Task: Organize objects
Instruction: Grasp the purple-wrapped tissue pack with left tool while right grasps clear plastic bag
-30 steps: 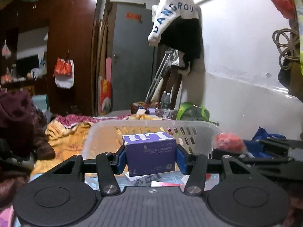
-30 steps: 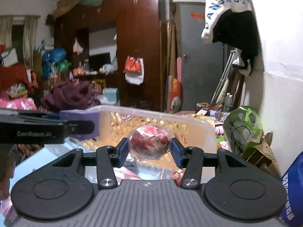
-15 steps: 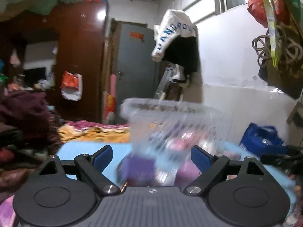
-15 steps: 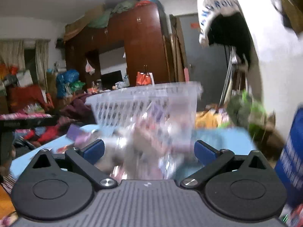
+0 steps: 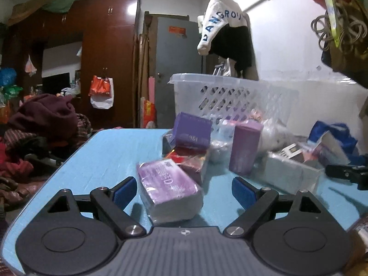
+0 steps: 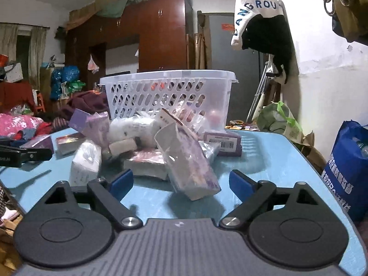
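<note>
From my left wrist, my left tongs (image 5: 185, 191) stand spread and low over the blue bench (image 5: 110, 158), pinching nothing; a wrapped purple pack (image 5: 169, 189) lies between the pads without touching either. Beyond it sit a purple box (image 5: 192, 133) and an upright pink carton (image 5: 245, 147), with the white basket (image 5: 232, 99) behind them.

From my right wrist, my right tongs (image 6: 180, 182) are wide but closing, gripping nothing; a tilted lilac pack (image 6: 186, 161) leans between the pads. The pile sits in front of the basket (image 6: 168, 92).
</note>
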Demonstrator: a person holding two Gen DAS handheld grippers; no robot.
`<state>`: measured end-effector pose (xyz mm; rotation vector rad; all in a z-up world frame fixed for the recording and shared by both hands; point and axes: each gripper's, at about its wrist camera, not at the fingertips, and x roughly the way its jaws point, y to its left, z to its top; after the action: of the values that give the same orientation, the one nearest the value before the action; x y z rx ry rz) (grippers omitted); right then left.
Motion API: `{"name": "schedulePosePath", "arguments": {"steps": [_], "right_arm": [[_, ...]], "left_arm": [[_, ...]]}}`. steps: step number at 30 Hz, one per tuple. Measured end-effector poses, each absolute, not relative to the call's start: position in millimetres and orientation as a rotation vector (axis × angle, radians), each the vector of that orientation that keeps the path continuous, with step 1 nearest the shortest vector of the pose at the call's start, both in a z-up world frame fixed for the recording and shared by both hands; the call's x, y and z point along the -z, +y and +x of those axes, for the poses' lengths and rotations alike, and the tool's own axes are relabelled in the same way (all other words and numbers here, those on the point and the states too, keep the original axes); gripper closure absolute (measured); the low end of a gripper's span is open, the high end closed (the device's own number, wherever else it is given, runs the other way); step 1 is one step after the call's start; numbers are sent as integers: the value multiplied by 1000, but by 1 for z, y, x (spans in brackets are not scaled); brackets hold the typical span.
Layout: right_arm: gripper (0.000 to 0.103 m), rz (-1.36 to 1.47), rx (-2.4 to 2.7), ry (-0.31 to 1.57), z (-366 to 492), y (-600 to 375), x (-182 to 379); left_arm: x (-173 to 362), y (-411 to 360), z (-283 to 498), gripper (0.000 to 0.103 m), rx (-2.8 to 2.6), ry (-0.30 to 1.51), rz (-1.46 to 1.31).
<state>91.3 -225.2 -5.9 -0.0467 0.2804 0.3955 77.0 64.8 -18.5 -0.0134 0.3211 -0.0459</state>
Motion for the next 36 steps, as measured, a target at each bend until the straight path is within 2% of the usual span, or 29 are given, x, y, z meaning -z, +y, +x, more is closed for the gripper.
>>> {"name": "schedulePosePath", "arguments": {"steps": [3,6,7,8,9,10,12,14,27,36], "right_arm": [[18,-31,-398,254,89,-228,10],[35,-35,-395,248,90,-226,12],[44,-38,-393,248,91,-226,14],[51,-35,-392,249,91,-227,15],[54,-28,-393,246,91,-228,15],[58,-22,-394,240,90,-229,16],[59,-28,-391,229,88,-230,17],[60,-34,-383,223,87,-229,17],[60,-11,-376,163,68,-236,10],[60,5,-387,153,66,-236,9]], "left_arm": [[23,65,74,11,40,323,-12],[28,67,74,12,28,327,-20],[28,67,73,13,20,315,-19],[29,66,72,18,13,312,-19],[30,66,71,29,7,307,-19],[31,66,69,35,1,298,-21],[33,64,68,47,-7,285,-13],[35,60,65,53,-23,271,14],[23,49,41,53,5,164,21],[20,49,42,53,27,167,8]]}}
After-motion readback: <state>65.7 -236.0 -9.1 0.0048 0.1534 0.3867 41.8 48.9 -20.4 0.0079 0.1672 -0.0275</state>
